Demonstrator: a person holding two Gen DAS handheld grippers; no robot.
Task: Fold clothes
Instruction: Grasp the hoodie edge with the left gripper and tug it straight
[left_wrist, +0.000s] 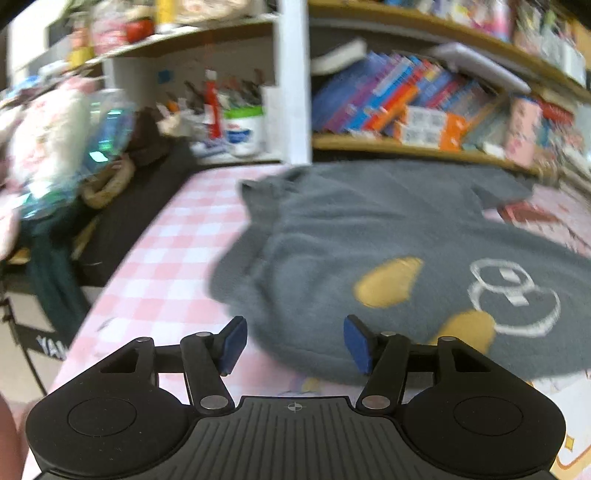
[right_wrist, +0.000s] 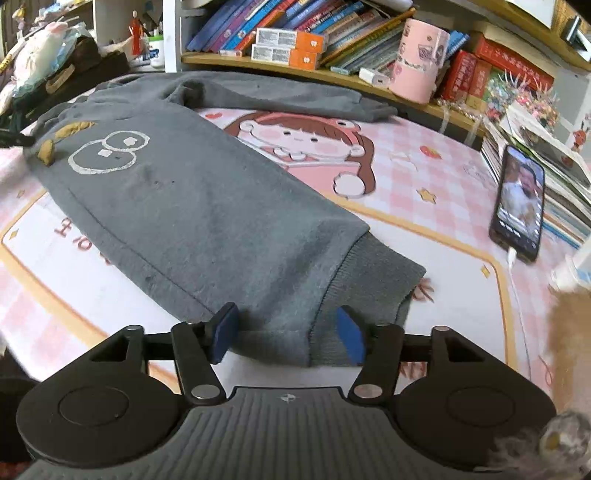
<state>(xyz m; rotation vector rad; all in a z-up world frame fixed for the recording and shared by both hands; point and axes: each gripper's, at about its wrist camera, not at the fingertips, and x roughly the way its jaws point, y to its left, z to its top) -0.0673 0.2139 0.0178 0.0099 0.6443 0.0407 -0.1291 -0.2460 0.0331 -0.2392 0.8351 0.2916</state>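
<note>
A grey sweater (left_wrist: 369, 236) with yellow patches and a white outline print lies on the pink checked table cover (left_wrist: 162, 266). My left gripper (left_wrist: 295, 345) is open, its blue pads (left_wrist: 233, 343) just above the sweater's near edge. In the right wrist view the same sweater (right_wrist: 192, 206) is folded lengthwise, with its ribbed hem (right_wrist: 365, 291) nearest me. My right gripper (right_wrist: 286, 334) is open, its blue pads (right_wrist: 349, 338) straddling the hem end without gripping it. One sleeve (right_wrist: 273, 94) stretches along the back.
A phone (right_wrist: 519, 205) with a lit screen and white cable lies at the right on the cover (right_wrist: 424, 177). Bookshelves (right_wrist: 295, 33) line the back, with a pink cup (right_wrist: 419, 61). Plush toys and bags (left_wrist: 55, 147) pile up at the left edge.
</note>
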